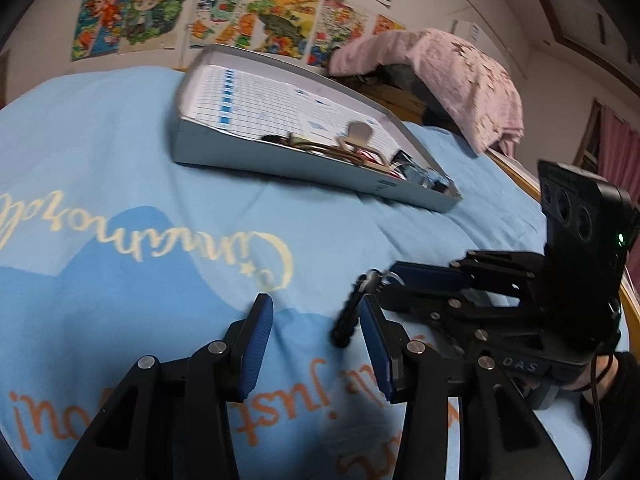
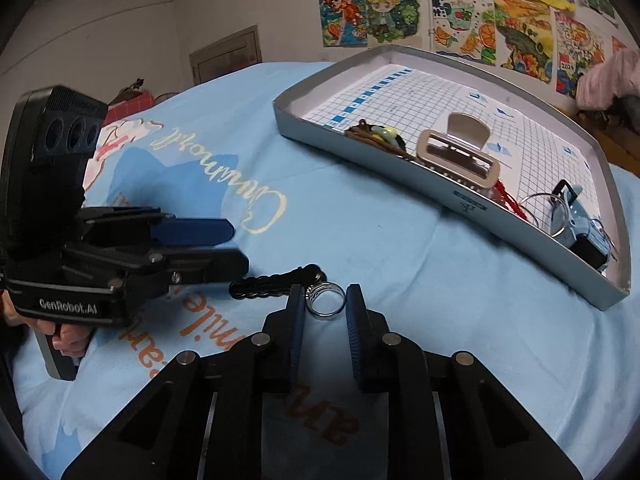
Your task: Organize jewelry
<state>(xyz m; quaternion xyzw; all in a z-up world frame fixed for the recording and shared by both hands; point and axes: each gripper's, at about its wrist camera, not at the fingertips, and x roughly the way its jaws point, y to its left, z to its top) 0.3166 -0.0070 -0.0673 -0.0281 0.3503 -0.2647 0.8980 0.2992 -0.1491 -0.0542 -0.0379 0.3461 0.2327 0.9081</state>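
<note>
R tool [image 2: 323, 308] sits low over the blue bedsheet [image 2: 360, 232], fingers part-open w/ a silver ring [image 2: 326, 299] between the pads — ring looks to touch the left-hand pad, clear gap to the other, so not clamped. A black beaded strap [image 2: 272, 278] is joined to the ring & runs off toward the L tool [image 2: 224, 240], whose fingers seen from this side lie close together over the strap's far end; can't tell if they pinch it.

From the L wrist view, L tool [image 1: 316, 344] shows blue pads well apart, nothing between them — the strap [image 1: 347, 316] hangs just beside the right-hand pad, its top end at the R tool's tips [image 1: 380, 280].

Grey tray [image 2: 400, 172] rests on the bed beyond, grid paper lining it. Inside, along the near wall: brown hair ties w/ a pale charm [image 2: 380, 138], beige claw clip [image 2: 460, 152], red cord [image 2: 510, 200], key ring w/ small blue toy car [image 2: 580, 228].
</note>
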